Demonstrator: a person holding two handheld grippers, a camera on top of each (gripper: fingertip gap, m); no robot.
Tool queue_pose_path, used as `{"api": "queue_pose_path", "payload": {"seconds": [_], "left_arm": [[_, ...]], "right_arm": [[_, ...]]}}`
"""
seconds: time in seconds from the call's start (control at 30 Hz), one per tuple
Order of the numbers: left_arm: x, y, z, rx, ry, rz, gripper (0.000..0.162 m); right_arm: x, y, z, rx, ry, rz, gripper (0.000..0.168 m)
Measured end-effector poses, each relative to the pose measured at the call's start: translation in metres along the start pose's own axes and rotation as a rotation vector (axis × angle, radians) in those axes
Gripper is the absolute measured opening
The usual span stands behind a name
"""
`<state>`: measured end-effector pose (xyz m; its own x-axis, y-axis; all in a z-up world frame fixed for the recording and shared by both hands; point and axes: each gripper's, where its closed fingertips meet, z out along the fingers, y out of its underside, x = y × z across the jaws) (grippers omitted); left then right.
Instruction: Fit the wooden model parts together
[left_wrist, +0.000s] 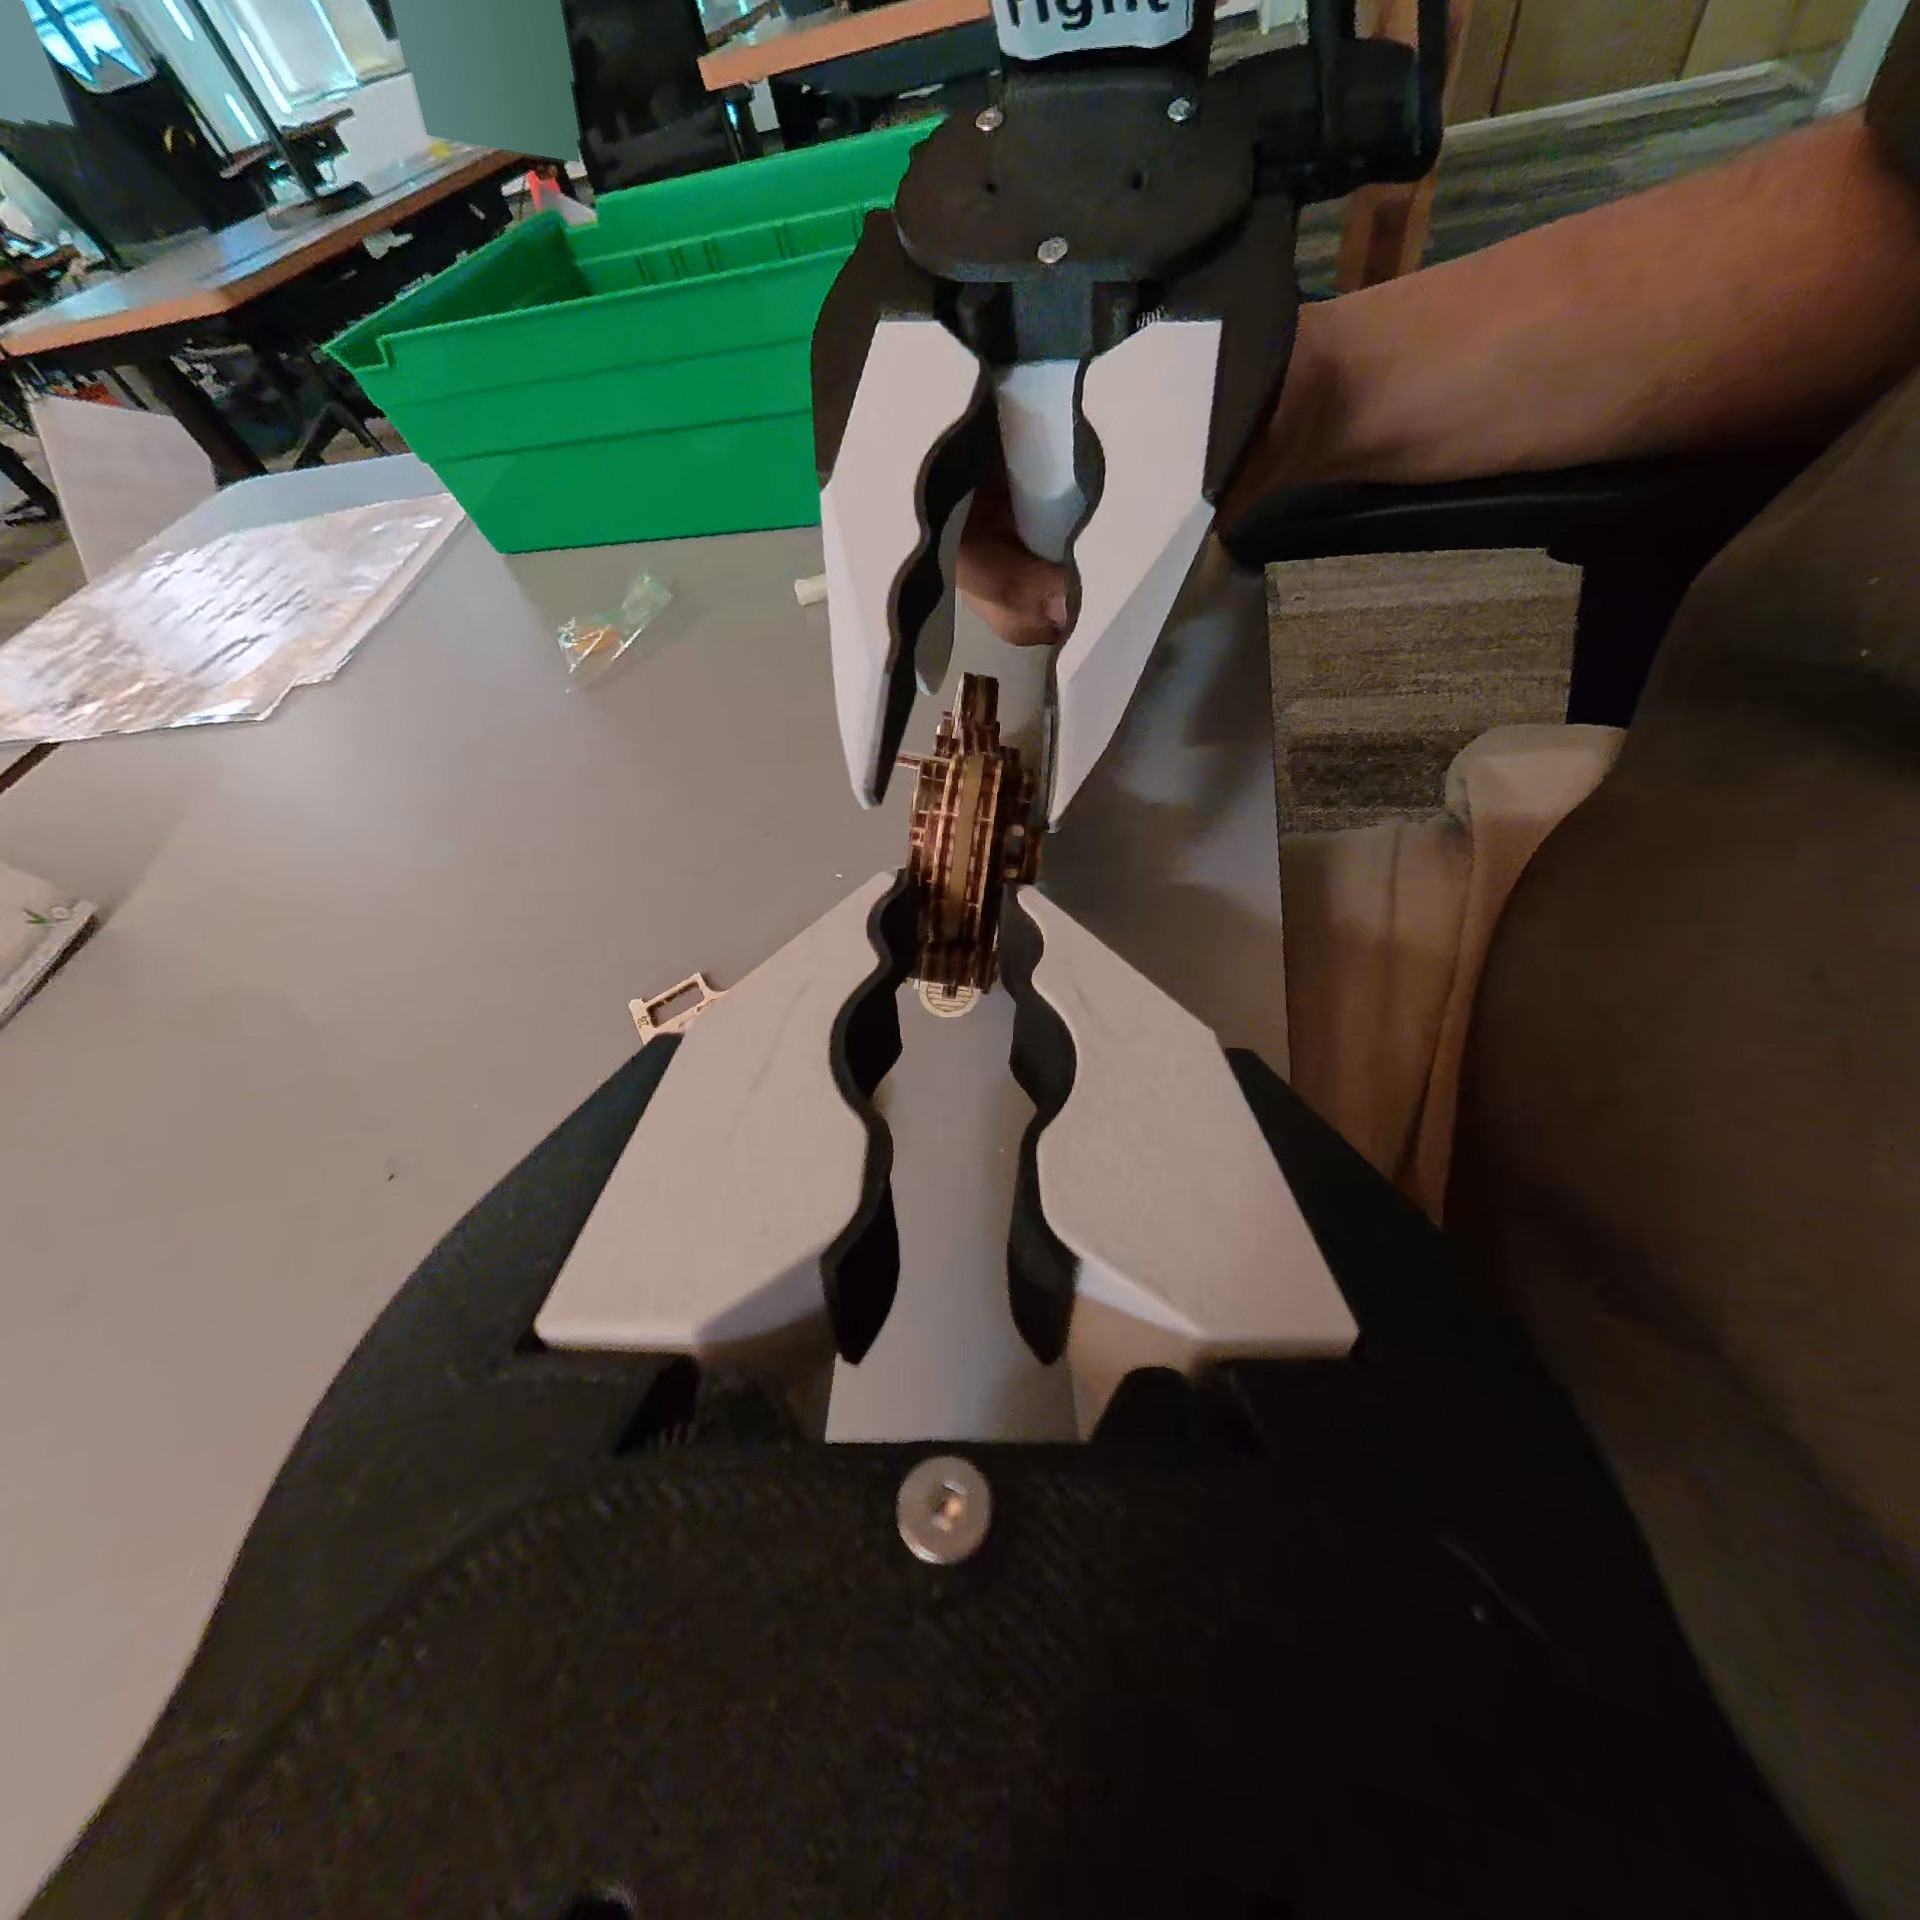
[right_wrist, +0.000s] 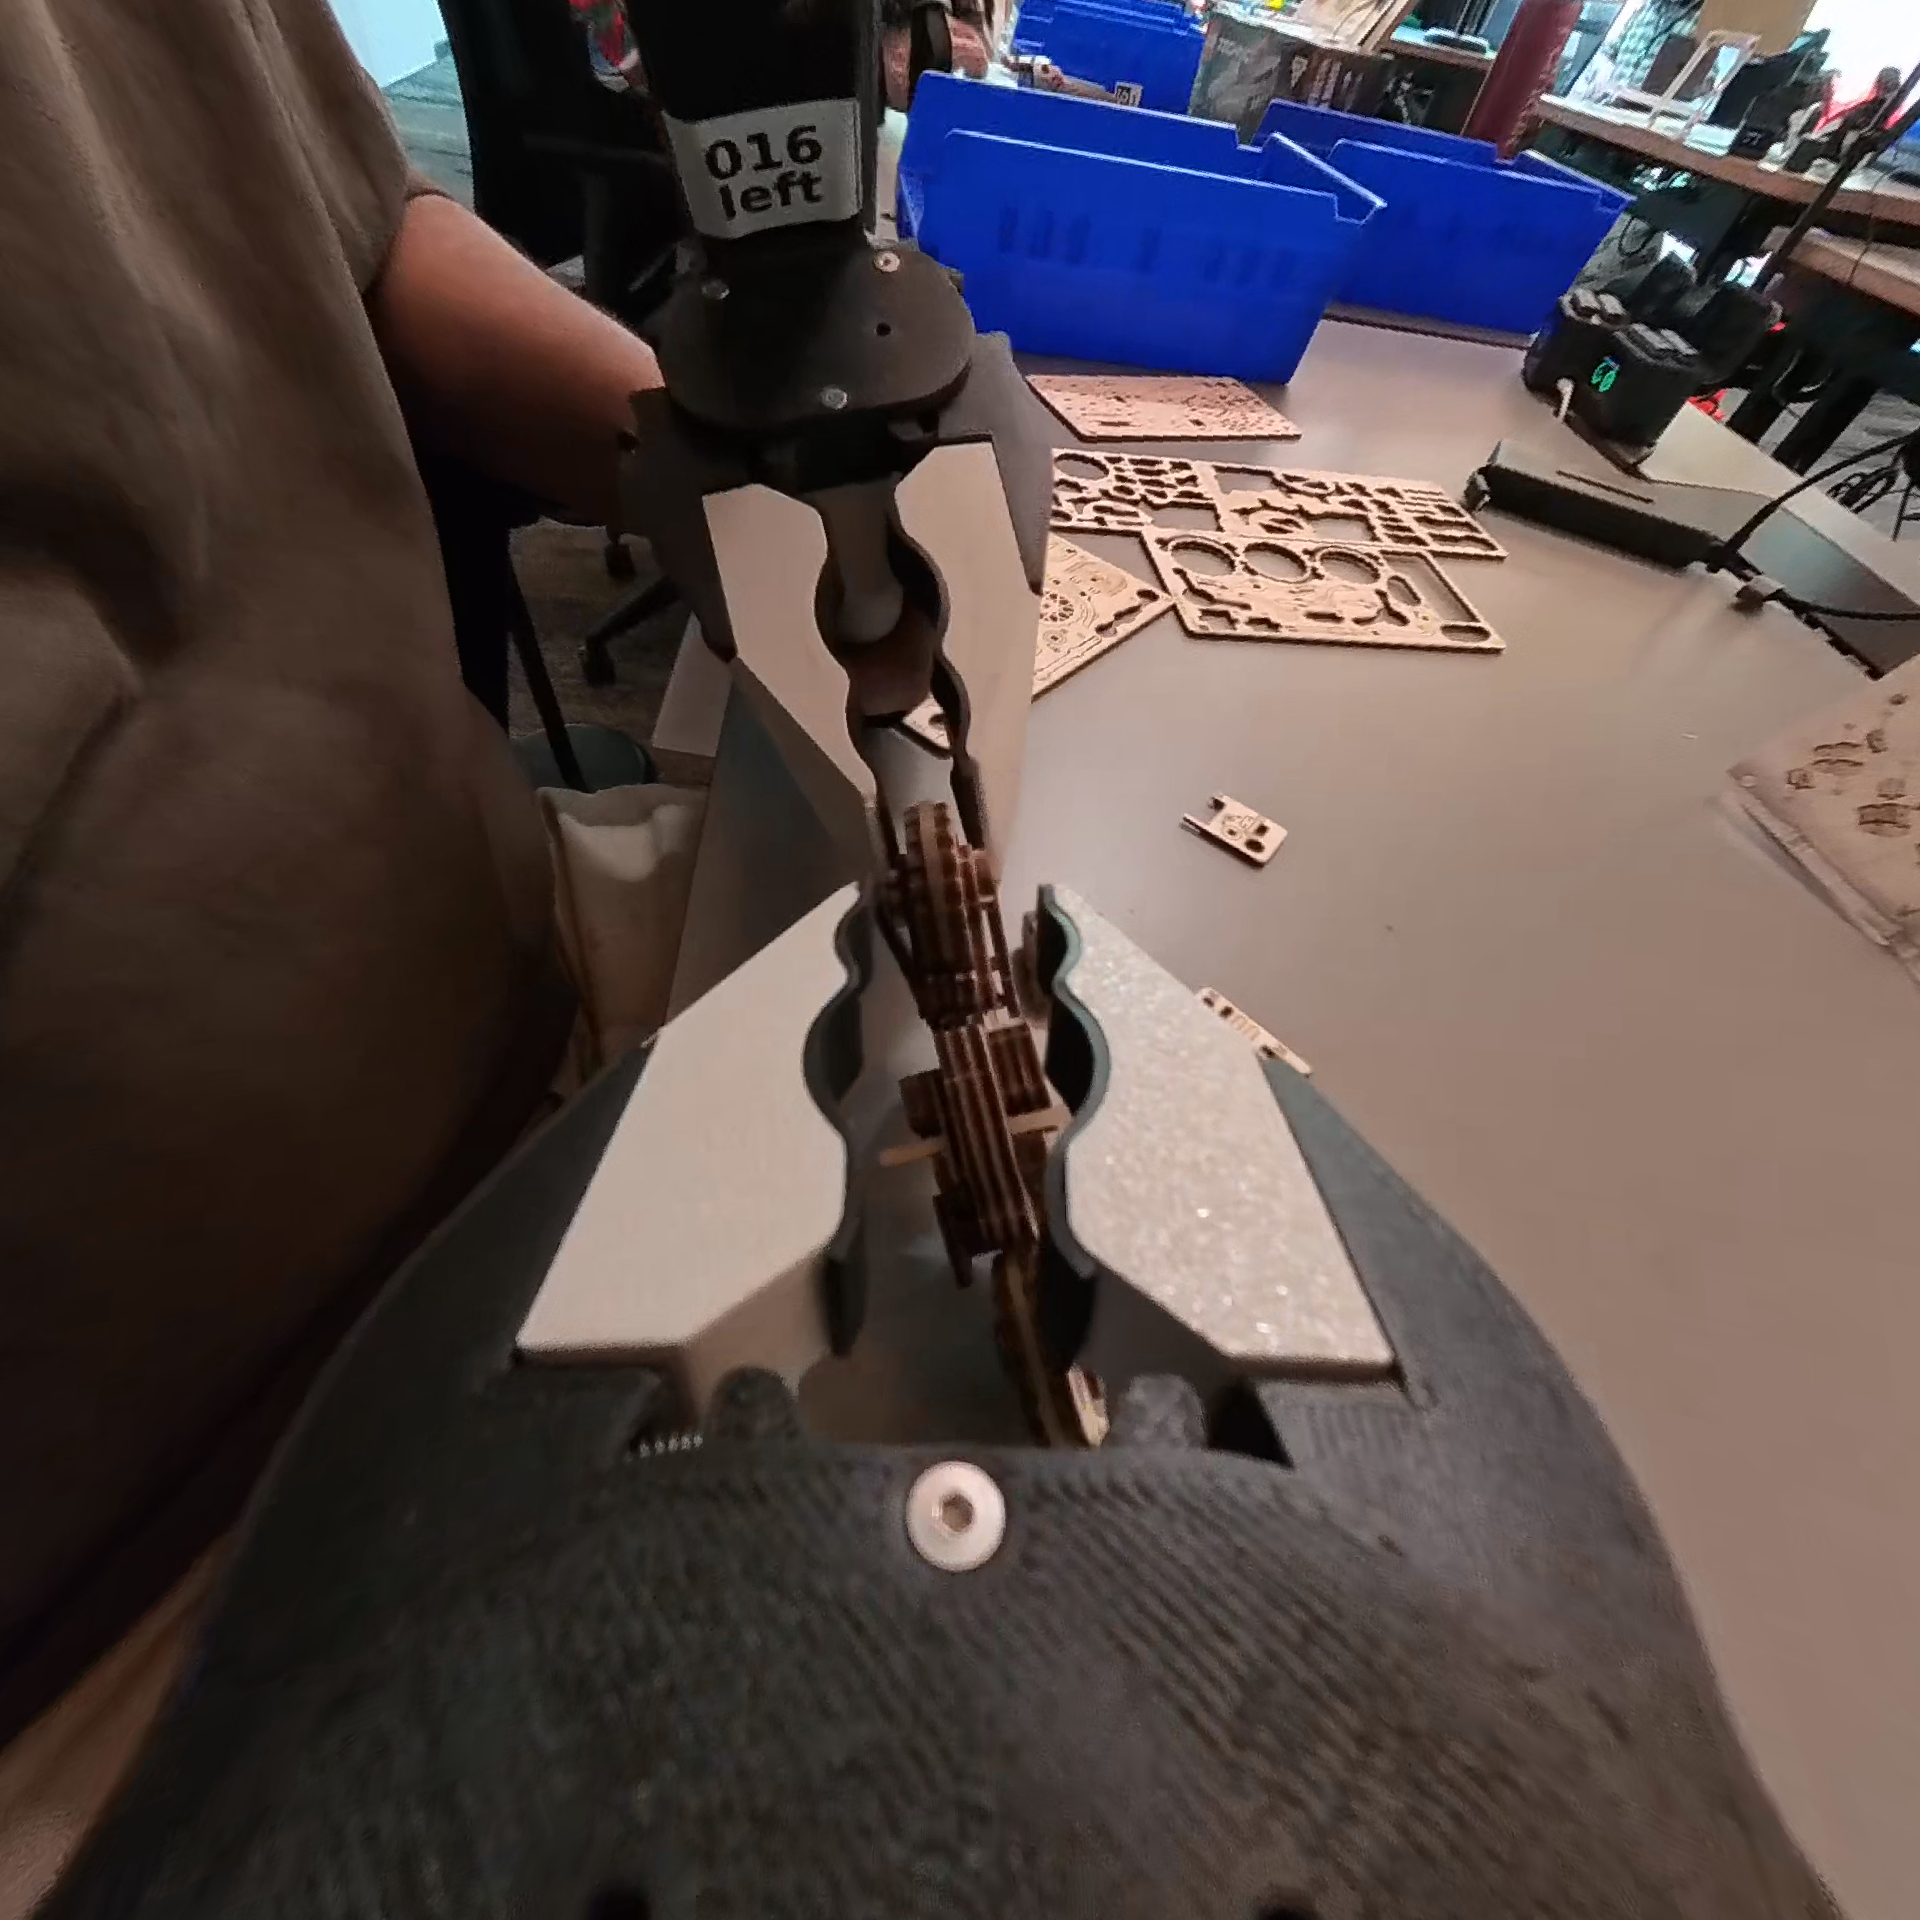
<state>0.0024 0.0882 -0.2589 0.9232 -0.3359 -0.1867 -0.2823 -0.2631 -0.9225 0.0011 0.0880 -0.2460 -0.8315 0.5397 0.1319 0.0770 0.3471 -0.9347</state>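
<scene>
Though layered, notched wooden assembly (left_wrist: 961, 842)

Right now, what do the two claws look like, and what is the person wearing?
Both look alike: the left claw and right claw each have two pale grey wedge fingers with wavy black inner edges, on a rough black body with silver screws. Each handle wears a white label. The person's short sleeve is brown.

Labels (right_wrist: 767, 171): left gripper (right_wrist: 935, 831), right gripper (left_wrist: 958, 810) (black print).
</scene>
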Motion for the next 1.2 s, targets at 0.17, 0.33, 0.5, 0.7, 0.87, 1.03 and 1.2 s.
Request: {"api": "queue_pose_path", "payload": {"seconds": [0.17, 0.33, 0.5, 0.7, 0.87, 1.03, 1.2], "left_arm": [[0.002, -0.001, -0.001, 0.009, 0.02, 0.01, 0.012], [0.01, -0.004, -0.005, 0.049, 0.055, 0.087, 0.013], [0.016, -0.006, -0.005, 0.073, 0.052, 0.168, 0.013], [0.014, -0.01, -0.007, 0.096, 0.048, 0.16, 0.013], [0.016, -0.011, -0.007, 0.099, 0.044, 0.175, 0.012], [0.016, -0.011, -0.006, 0.099, 0.046, 0.166, 0.013], [0.016, -0.011, -0.005, 0.101, 0.04, 0.158, 0.013]], "right_arm": [[-0.004, -0.002, 0.001, 0.004, -0.014, -0.019, 0.026], [-0.016, -0.006, 0.005, 0.007, -0.06, -0.117, 0.025], [-0.022, -0.003, 0.006, -0.039, -0.031, -0.28, 0.024], [-0.018, 0.002, 0.002, -0.064, 0.003, -0.285, 0.027], [-0.019, 0.002, 0.004, -0.075, 0.013, -0.303, 0.022], [-0.019, 0.003, 0.004, -0.086, 0.017, -0.286, 0.022], [-0.017, 0.003, 0.003, -0.098, -0.004, -0.189, 0.021]]}}
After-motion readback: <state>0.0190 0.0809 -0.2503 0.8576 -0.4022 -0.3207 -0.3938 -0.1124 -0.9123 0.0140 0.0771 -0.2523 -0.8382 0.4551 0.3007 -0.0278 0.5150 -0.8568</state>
